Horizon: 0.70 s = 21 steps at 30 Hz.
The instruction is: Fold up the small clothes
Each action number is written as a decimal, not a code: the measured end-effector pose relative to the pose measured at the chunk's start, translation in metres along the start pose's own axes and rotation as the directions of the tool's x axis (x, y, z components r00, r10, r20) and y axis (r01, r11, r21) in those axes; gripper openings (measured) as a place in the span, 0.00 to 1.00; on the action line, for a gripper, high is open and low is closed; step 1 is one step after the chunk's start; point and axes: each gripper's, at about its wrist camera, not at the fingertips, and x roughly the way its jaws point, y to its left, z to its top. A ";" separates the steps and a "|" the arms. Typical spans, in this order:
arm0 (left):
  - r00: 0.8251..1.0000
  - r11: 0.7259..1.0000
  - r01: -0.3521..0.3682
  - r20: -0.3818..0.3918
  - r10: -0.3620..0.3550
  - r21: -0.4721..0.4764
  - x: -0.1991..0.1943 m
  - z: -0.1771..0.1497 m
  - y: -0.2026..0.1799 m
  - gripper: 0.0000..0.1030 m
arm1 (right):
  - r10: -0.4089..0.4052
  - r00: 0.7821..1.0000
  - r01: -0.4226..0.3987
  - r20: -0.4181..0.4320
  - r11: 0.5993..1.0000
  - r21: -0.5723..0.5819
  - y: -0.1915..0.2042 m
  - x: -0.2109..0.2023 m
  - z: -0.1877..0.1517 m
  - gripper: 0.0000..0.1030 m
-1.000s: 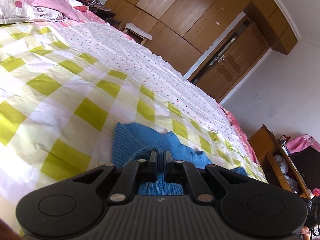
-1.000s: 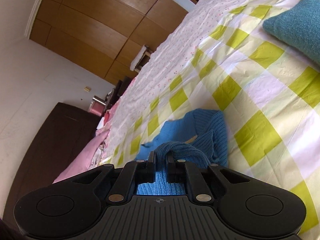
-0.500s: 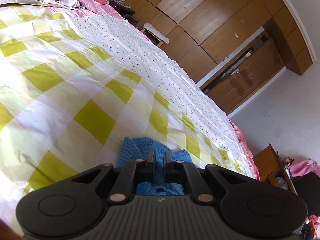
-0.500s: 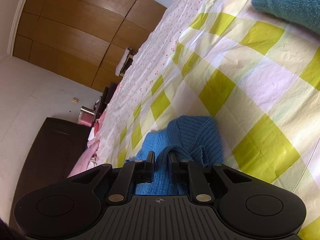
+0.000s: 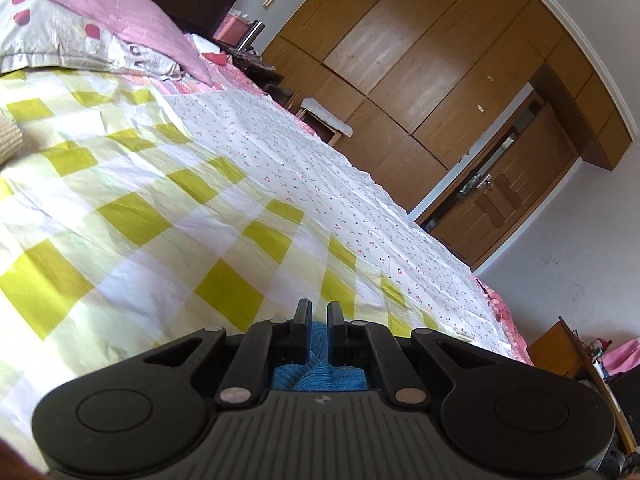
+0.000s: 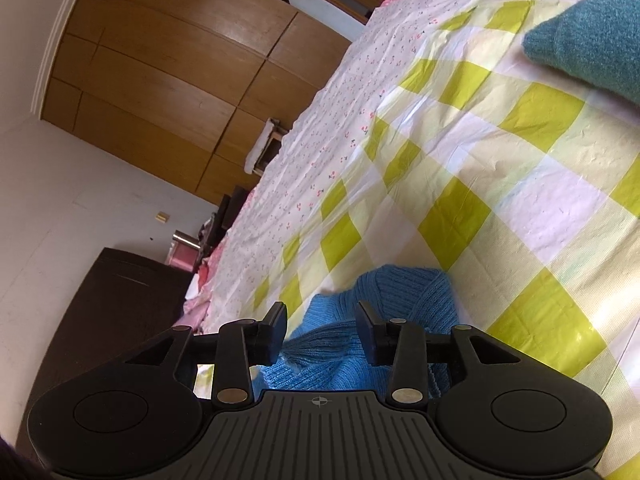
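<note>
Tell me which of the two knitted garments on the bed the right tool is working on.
The bright blue ribbed knit, lying between the right tool's spread fingers. The other, a darker teal fuzzy knit, lies apart near the view's far upper right.

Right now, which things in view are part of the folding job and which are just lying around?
In the job:
- blue knit garment, on the checked bedsheet
- left gripper, shut on the garment
- right gripper, open over the garment

Lying about:
- teal knit item
- pink pillow
- stool by the wardrobe
</note>
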 end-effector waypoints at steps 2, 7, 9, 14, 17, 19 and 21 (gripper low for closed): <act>1.000 0.999 0.019 0.006 -0.019 0.047 -0.007 -0.005 -0.008 0.11 | -0.004 1.000 0.005 0.015 1.000 -0.013 0.001 -0.003 0.000 0.46; 0.997 0.978 0.052 -0.060 -0.041 0.203 -0.003 -0.031 -0.034 0.12 | -0.029 0.999 0.030 0.042 0.999 -0.024 0.001 -0.007 0.005 0.49; 0.995 0.966 0.058 -0.098 -0.034 0.253 0.005 -0.042 -0.043 0.12 | -0.035 0.998 0.038 0.045 0.997 -0.068 0.006 -0.010 0.002 0.49; 0.990 0.948 -0.007 -0.131 0.051 0.318 0.027 -0.057 -0.046 0.12 | -0.157 0.987 0.156 0.030 0.906 -0.394 0.033 -0.010 -0.024 0.49; 0.984 0.943 -0.052 -0.146 0.105 0.328 0.032 -0.061 -0.039 0.12 | -0.224 0.975 0.193 0.005 0.827 -0.528 0.038 0.001 -0.041 0.49; 0.981 0.942 -0.074 -0.144 0.127 0.327 0.031 -0.062 -0.033 0.12 | -0.261 0.965 0.227 0.017 0.804 -0.549 0.034 0.008 -0.044 0.48; 0.980 0.942 -0.084 -0.142 0.137 0.325 0.029 -0.062 -0.029 0.12 | -0.326 0.945 0.289 0.035 0.778 -0.558 0.029 0.018 -0.041 0.44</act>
